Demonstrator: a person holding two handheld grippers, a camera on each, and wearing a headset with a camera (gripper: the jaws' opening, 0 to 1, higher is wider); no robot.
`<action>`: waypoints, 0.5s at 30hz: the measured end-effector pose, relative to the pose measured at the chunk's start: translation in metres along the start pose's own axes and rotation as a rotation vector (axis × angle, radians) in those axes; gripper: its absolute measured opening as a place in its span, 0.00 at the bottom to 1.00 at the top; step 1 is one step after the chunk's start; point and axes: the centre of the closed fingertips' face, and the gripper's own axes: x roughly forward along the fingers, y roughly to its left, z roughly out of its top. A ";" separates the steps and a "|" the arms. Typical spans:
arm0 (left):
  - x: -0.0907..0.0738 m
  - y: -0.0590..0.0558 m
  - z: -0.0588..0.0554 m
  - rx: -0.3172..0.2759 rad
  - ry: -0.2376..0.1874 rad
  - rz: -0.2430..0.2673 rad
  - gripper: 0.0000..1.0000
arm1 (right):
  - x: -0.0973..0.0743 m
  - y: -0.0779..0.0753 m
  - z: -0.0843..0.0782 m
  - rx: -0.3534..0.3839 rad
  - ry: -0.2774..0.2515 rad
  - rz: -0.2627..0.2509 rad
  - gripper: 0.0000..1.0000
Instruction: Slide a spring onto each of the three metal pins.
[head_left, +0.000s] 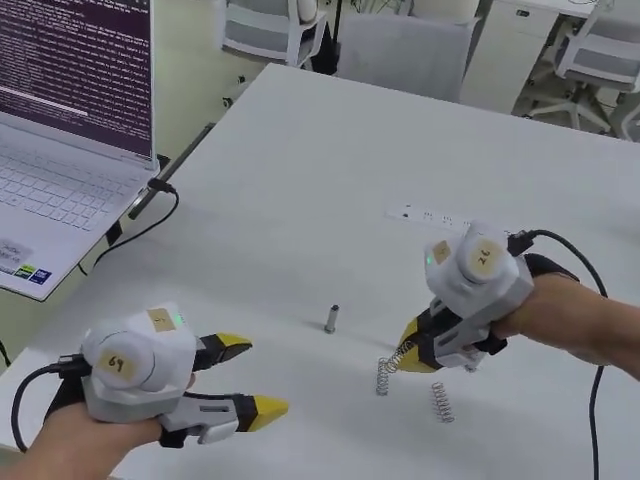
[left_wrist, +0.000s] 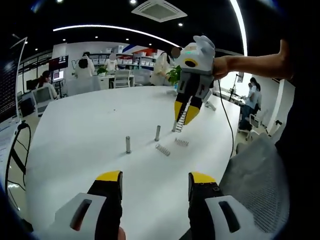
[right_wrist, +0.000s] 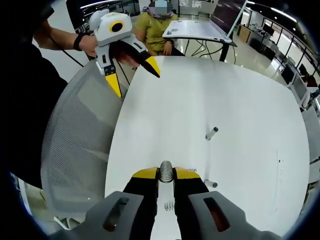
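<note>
Head view looks steeply down at the table (head_left: 300, 150) from close above. Left gripper view skims low toward the right tongs (left_wrist: 184, 119), right gripper view toward the left tongs (right_wrist: 133, 75); all share mid-table.

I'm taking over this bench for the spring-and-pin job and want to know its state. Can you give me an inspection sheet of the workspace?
Surface: white table, flat.
Job's things: near pin and far pin stand upright and bare; first loose spring and second loose spring lie flat beside them; held spring is above the table.
Clutter: open laptop at the table's left edge.
Grippers: left tongs open, holding nothing; right tongs shut on the held spring.
Cables: laptop cable; right tongs' cable; left tongs' cable.
Surroundings: office chairs; people at desks.
</note>
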 end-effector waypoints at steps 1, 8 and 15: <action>-0.001 0.001 -0.001 -0.005 0.000 0.007 0.48 | 0.001 -0.002 0.001 0.001 -0.001 -0.001 0.08; -0.005 0.006 -0.002 -0.020 -0.006 0.029 0.49 | 0.007 -0.015 -0.001 0.017 0.008 -0.006 0.08; -0.010 0.010 -0.004 -0.041 -0.013 0.050 0.49 | 0.013 -0.031 0.000 0.019 0.018 -0.014 0.08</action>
